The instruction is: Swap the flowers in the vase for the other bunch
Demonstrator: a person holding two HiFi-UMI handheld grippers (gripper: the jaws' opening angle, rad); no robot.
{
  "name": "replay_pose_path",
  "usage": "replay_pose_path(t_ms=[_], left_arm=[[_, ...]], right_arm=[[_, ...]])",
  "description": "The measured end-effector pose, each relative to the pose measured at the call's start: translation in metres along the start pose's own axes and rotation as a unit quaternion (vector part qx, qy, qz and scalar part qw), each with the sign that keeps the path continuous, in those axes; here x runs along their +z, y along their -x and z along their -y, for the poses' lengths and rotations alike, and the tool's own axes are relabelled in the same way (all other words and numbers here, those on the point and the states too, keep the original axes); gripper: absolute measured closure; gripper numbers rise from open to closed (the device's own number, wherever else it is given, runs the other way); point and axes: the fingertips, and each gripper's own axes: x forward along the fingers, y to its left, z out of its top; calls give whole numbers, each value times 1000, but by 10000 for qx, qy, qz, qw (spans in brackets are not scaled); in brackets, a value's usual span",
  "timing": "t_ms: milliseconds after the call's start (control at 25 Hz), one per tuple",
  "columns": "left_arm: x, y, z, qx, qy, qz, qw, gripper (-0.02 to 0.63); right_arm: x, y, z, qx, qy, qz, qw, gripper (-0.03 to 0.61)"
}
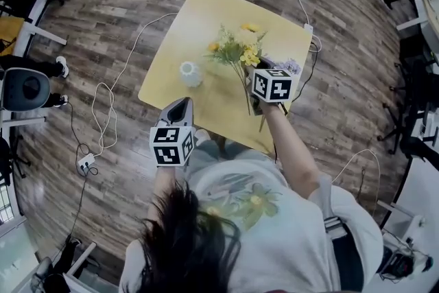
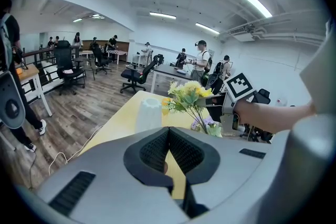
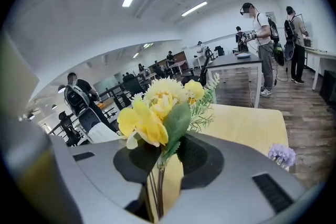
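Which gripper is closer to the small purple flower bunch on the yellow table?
Right. The right gripper, holding the yellow flower bunch, is just beside the purple flower bunch; the left gripper is far across, by the white vase.

Left claw (image 1: 182, 103) and right claw (image 1: 263, 67) are grey (black-and-white marker cubes (image 1: 171, 145) (image 1: 272, 86)); T-shirt (image 1: 295, 230) white.

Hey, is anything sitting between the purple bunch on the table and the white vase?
Yes. The yellow bunch, held in the right gripper, hangs above the table between the purple bunch and the vase, its stems crossing that path. The vase's mouth looks empty.
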Motion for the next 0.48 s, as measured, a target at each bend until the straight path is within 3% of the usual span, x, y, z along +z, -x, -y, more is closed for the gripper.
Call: replay_pose_path(t_ms=[480], left_arm=[[-18,31,6,91,2,70,9999,595]], right_arm=[[77,48,-62,665,151,1076,9919,465]])
